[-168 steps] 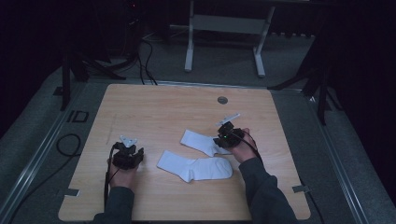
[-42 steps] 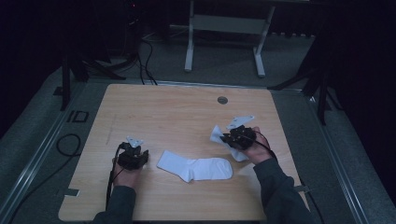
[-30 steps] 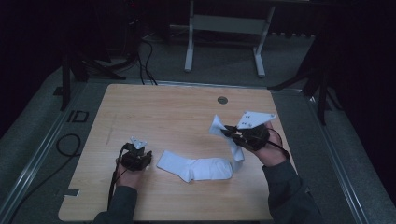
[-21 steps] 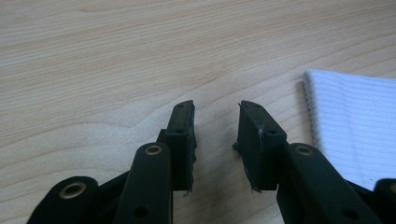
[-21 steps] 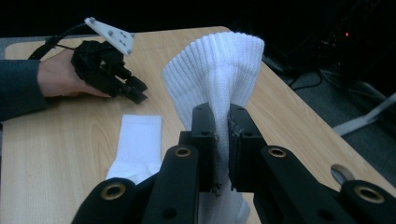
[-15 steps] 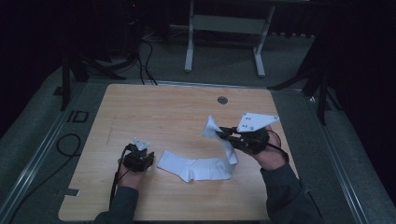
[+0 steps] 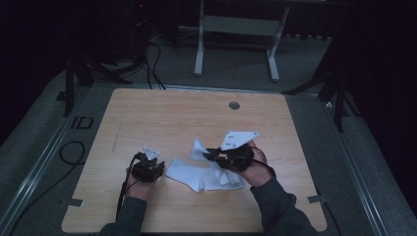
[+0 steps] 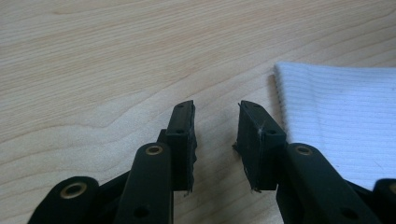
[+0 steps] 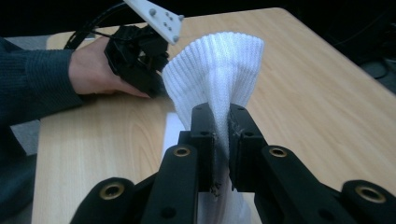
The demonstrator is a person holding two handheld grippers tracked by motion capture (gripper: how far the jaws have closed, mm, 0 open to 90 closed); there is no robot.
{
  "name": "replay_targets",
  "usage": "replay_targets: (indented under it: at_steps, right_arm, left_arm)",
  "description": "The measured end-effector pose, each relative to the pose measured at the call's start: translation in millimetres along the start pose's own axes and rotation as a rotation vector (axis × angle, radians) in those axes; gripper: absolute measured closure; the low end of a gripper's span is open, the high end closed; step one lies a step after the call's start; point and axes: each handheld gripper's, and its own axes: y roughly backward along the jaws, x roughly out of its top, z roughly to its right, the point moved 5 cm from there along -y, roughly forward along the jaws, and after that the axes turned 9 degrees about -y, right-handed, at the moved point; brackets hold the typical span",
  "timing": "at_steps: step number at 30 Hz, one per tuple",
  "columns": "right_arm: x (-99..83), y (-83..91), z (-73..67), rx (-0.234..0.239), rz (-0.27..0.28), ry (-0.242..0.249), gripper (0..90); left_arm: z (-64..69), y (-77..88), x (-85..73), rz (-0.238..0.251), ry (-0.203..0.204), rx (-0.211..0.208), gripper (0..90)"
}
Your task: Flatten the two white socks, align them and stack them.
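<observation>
A white ribbed sock (image 9: pixel 219 70) is pinched between the fingers of the right gripper (image 7: pixel 209 155), lifted off the bench (image 7: pixel 196 113); its cuff fans out past the fingertips and the rest hangs down toward the second sock (image 7: pixel 201 176). That second sock lies flat on the bench in the near half, running from just beside the left gripper (image 7: pixel 156 169) across to under the right hand (image 7: pixel 253 162). The held sock's lower end meets or overlaps the flat one; from above I cannot tell whether they touch.

In the left gripper view the fingers (image 8: pixel 184 140) stand narrowly apart with bare wood between them, and the flat sock's ribbed edge (image 8: pixel 336 121) lies right beside the right-hand finger, apparently not gripped. The left gripper sits low at the bench surface.

Room to move: the far half of the bench is open wood up to the round grommet hole (image 7: pixel 234 105) near the far edge. The strip to the left of the left gripper and the strip to the right of the right hand are also bare. The near edge lies close below both forearms. Beyond the far edge stands a pale table frame (image 7: pixel 236 29) on the floor.
</observation>
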Motion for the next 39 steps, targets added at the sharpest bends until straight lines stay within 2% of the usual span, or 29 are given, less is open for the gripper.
replay_targets:
  at_steps: [1,2,7,12,15,23,27,31,37,39]
  right_arm:
    - [-1.0,-10.3,-3.2,0.012,-0.003,-0.005,81.8]
    - [-1.0,-10.3,-3.2,0.012,-0.003,-0.005,81.8]
    - [-4.3,-34.5,-10.4,0.027,-0.024,-0.008,81.8]
    - [-9.5,-47.2,-12.2,0.017,-0.056,-0.021,81.8]
    - [-17.9,-61.6,-13.4,-0.020,-0.113,-0.021,81.8]
    - [-31.8,-91.4,-17.4,-0.104,-0.219,-0.018,81.8]
    - [-35.7,-105.5,-15.3,-0.126,-0.250,-0.058,81.8]
    - [-40.1,-118.6,-15.0,-0.117,-0.278,-0.092,81.5]
    - [-47.3,-133.6,-13.6,-0.120,-0.312,-0.143,80.1]
    - [-49.6,-137.3,-13.0,-0.107,-0.319,-0.165,80.1]
  left_arm:
    - [-0.1,0.1,-0.1,-0.002,0.000,-0.003,66.5]
    - [-0.1,0.1,-0.1,-0.002,0.000,-0.003,66.6]
    - [0.1,0.6,-0.3,-0.005,-0.002,-0.007,66.5]
    - [0.8,1.1,-0.4,-0.007,-0.005,-0.013,66.6]
    - [1.5,1.7,-0.8,-0.010,-0.011,-0.019,66.6]
    - [4.4,3.1,-1.3,-0.011,-0.021,-0.029,66.7]
    - [6.7,3.7,-1.3,-0.012,-0.032,-0.032,67.2]
    - [8.7,4.3,-1.4,-0.011,-0.041,-0.039,68.4]
    - [12.4,5.3,-1.2,-0.013,-0.067,-0.042,74.5]
    - [13.7,5.3,-1.0,-0.012,-0.073,-0.047,76.9]
